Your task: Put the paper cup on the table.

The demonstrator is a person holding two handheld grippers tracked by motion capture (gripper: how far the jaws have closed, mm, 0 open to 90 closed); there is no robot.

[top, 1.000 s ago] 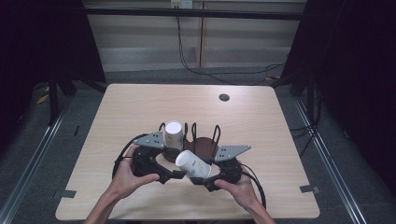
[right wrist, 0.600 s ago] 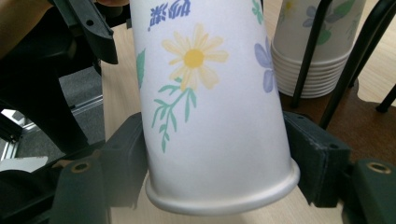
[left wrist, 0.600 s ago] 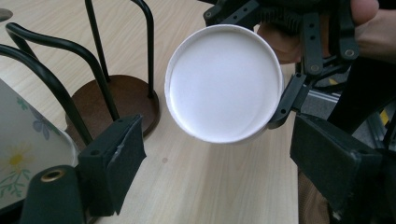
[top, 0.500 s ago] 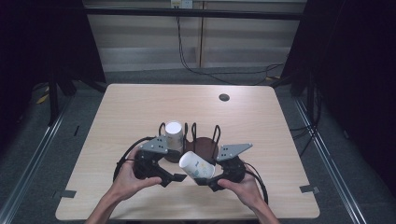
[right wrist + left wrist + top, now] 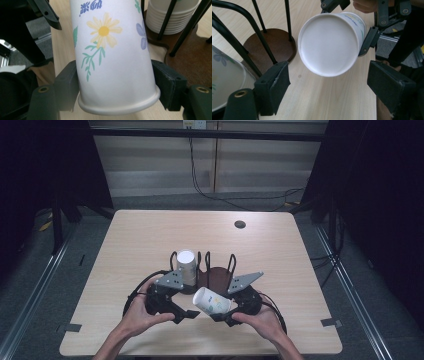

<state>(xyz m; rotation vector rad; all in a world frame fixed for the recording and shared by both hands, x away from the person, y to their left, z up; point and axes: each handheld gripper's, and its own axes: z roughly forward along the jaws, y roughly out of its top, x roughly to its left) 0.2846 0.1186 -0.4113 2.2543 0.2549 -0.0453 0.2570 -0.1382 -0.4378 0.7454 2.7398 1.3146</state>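
While the right gripper (image 5: 220,312) clamps a white paper cup printed with flowers (image 5: 212,300) near its rolled rim, the left gripper (image 5: 186,314) waits with its jaws spread, empty.

Held tilted above the pale wooden table (image 5: 280,255), the cup points its closed base toward the left gripper, probably for a handover or re-grip. Behind stands a black wire rack on a round dark-brown base (image 5: 218,276), an upside-down stack of the same cups (image 5: 186,266) in its left bay, likely the cup's source or destination.
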